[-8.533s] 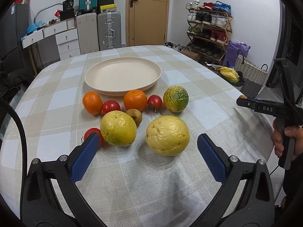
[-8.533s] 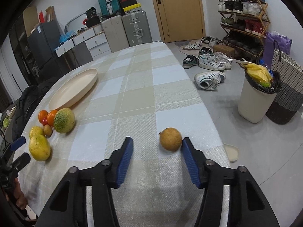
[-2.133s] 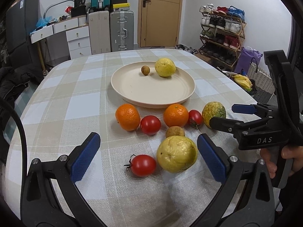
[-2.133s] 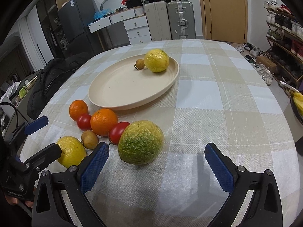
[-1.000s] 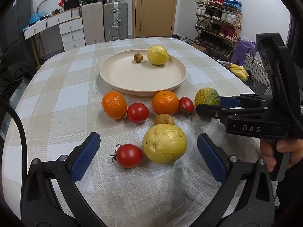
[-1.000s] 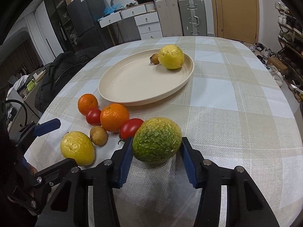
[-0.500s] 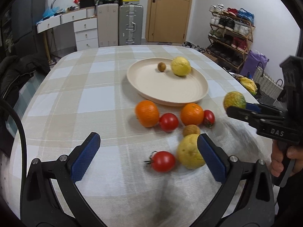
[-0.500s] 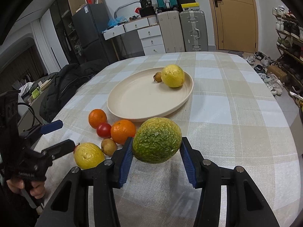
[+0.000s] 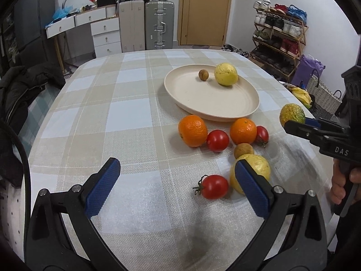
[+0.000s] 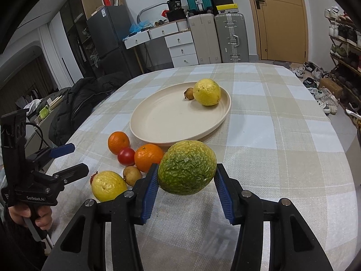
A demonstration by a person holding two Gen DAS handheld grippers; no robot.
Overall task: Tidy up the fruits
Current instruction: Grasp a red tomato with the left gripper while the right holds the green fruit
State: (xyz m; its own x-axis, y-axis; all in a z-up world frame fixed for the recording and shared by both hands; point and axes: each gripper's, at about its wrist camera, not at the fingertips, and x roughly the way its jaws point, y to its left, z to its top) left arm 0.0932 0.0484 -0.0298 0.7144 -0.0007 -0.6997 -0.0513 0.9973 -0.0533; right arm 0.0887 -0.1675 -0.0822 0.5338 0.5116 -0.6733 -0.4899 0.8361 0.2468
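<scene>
My right gripper point(image 10: 186, 192) is shut on a green-yellow wrinkled fruit point(image 10: 186, 167) and holds it above the table, near the cream plate point(image 10: 164, 122). That fruit also shows in the left wrist view point(image 9: 291, 114). The plate point(image 9: 203, 103) holds a yellow fruit point(image 9: 226, 74) and a small brown fruit point(image 9: 203, 75). On the cloth lie two oranges point(image 9: 192, 130) point(image 9: 243, 131), tomatoes point(image 9: 217, 140) point(image 9: 214, 186), a brown fruit point(image 9: 243, 150) and a yellow fruit point(image 9: 255, 169). My left gripper point(image 9: 177, 187) is open and empty, left of the yellow fruit.
The checked tablecloth point(image 9: 112, 113) covers an oval table. A dark jacket point(image 9: 20, 85) lies off its left edge. Suitcases point(image 9: 158, 24), drawers and a shoe rack point(image 9: 279, 38) stand behind. The table's right edge is near my right gripper.
My right gripper has lifted the green-yellow fruit off the table and raised it. My left gripper has drifted left and back, staying open.
</scene>
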